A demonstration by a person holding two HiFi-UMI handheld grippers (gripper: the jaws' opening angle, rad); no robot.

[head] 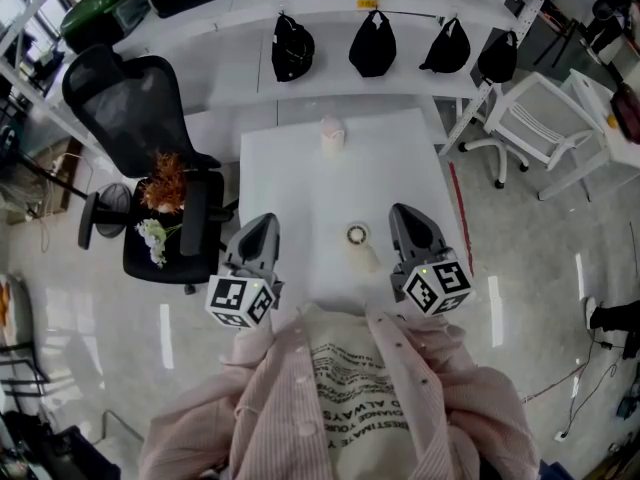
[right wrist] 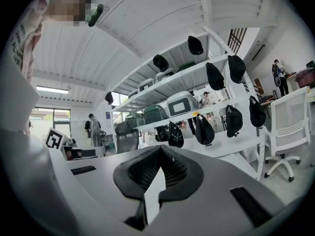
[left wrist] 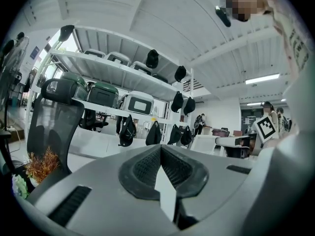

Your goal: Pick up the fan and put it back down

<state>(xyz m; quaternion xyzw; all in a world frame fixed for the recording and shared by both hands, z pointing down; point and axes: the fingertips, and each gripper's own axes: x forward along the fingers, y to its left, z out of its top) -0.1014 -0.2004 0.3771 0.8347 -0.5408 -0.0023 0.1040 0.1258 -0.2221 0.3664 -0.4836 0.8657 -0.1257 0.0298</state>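
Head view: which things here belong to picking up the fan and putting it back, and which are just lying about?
Job: fan, table, left gripper, right gripper, both with jaws shut and empty.
Lying about: small pale object at the table's far end, office chair, flowers, black bags.

- White table, square-topped, seen from above.
- Small pale fan lying close to near edge, right of its middle.
- Pale pinkish object standing at middle of far edge.

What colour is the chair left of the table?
The chair is black, clearest in the head view.
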